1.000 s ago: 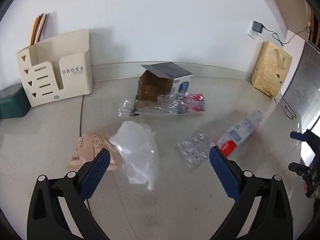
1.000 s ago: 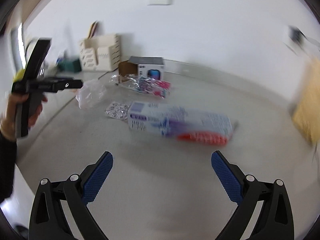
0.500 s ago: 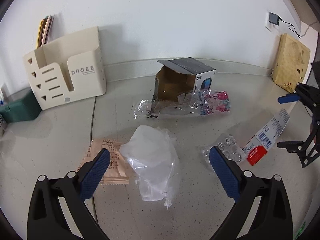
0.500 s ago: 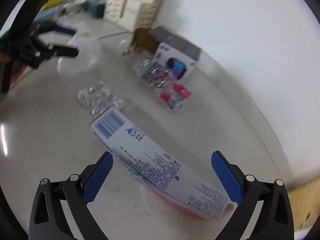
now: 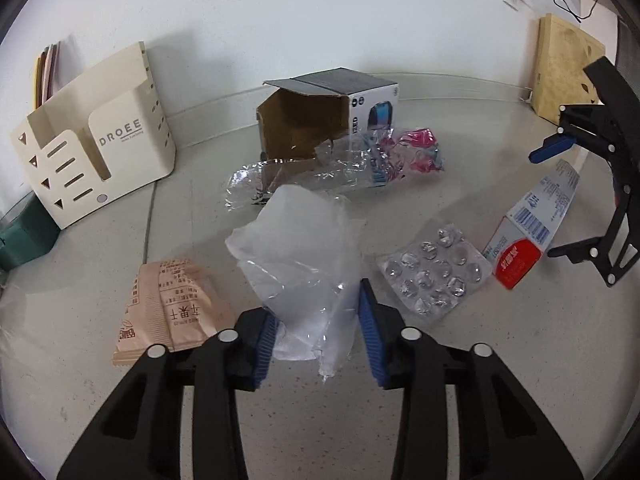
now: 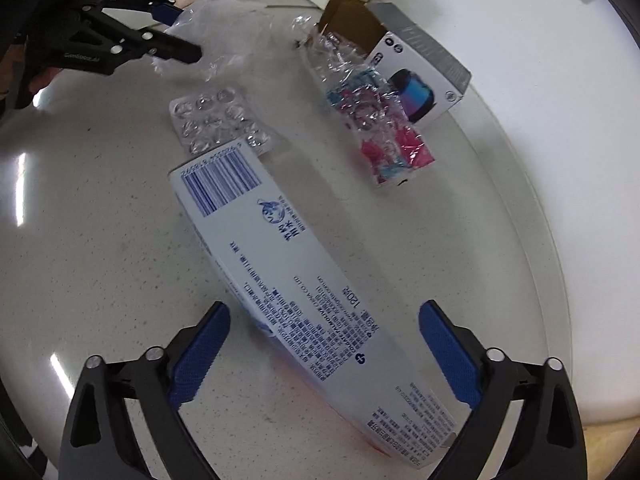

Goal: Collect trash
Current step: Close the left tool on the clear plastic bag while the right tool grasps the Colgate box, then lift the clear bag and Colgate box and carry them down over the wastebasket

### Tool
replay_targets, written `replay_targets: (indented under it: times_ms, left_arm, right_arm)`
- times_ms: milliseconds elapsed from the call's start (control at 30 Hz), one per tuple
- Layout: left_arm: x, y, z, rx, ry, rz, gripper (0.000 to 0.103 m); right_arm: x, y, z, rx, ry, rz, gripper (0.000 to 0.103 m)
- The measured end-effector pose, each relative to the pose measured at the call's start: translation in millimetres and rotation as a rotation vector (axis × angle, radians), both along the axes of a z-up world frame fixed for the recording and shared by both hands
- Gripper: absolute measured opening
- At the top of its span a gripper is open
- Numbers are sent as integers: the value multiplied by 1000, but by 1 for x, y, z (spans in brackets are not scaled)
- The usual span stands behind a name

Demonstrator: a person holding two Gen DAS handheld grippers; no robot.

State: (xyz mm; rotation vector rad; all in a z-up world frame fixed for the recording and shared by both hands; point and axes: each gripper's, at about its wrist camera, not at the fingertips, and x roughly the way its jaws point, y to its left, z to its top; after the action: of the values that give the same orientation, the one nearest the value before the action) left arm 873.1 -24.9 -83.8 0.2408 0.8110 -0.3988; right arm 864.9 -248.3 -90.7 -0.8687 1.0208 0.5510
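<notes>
Clear bag [image 5: 304,256], peach packet [image 5: 172,312], silver blister pack [image 5: 434,270], white-and-red barcoded carton [image 6: 304,284], speckled grey counter [image 5: 500,360].

In the left wrist view, a crumpled plastic bag [image 5: 300,264] lay on the counter [image 5: 460,380] at the centre of the frame, its near end between the left tongs [image 5: 318,326], whose jaws were closing on it. A paper packet [image 5: 172,308] lay just left of the bag, a blister pack [image 5: 436,272] to its right. Further right, a long carton [image 5: 532,224] lay between the fingers of the right tongs [image 5: 560,200] at the right edge, those jaws closing too. Behind the bag lay a clear wrapper [image 5: 340,168], and behind that an open box [image 5: 320,116] on its side. A file holder [image 5: 100,136] stood at the upper left against the wall [image 5: 320,12].
</notes>
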Motion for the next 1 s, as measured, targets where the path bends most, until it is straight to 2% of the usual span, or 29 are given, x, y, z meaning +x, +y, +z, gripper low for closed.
replay_targets:
  times_ms: [33,233,300,467,533,700,900,1000]
  left_arm:
    - [0,1,1,-16,15,-12,33]
    - [-6,6,13,-54,-32,-21,31]
    - [-8,5,15,-54,-45,-29,31]
    - [-14,3,19,-76,-53,-60,31]
    - [-17,3,21,-81,-64,-70,31]
    - [-23,8,28,-128,-96,-75,30]
    - [-30,12,38,-177,-116,-98,30]
    - [-36,14,38,-186,-95,-110,30]
  right_arm:
    - [1,0,-3,-12,22,3,79]
    - [6,-6,-3,4,79,-11,74]
    - [11,-7,-4,10,96,-12,69]
    - [4,-6,11,46,130,-37,46]
    - [-2,-6,14,63,146,-41,42]
    - [-25,-5,16,99,175,-74,41]
    - [-54,-3,24,102,168,-97,41]
    - [-82,-2,30,128,126,-119,42]
